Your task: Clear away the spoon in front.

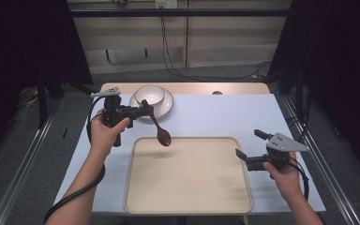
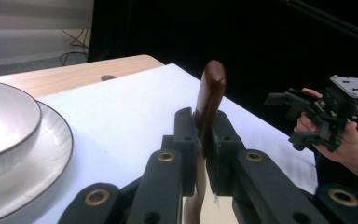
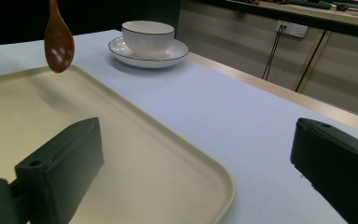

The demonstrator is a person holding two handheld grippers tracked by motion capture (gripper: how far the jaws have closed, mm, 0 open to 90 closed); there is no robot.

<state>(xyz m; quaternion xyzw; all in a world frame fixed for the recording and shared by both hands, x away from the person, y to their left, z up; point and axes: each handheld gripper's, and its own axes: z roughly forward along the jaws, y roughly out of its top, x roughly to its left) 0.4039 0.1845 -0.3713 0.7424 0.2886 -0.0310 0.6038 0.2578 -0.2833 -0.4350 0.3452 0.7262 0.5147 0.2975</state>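
A dark brown wooden spoon (image 1: 158,127) hangs with its bowl down over the far left edge of the beige tray (image 1: 187,197). My left gripper (image 1: 147,111) is shut on the spoon's handle (image 2: 209,100), whose end sticks up between the jaws in the left gripper view. The spoon's bowl (image 3: 58,44) shows above the tray (image 3: 158,177) in the right gripper view. My right gripper (image 1: 248,146) stands open at the tray's right edge with nothing between its fingers. In the left gripper view the right gripper (image 2: 291,119) shows farther off.
A white bowl (image 1: 149,94) sits on a white plate (image 1: 167,107) at the back of the table, just behind the left gripper. A pale blue mat (image 1: 225,117) covers the table. The wooden table edge (image 1: 243,88) runs along the back.
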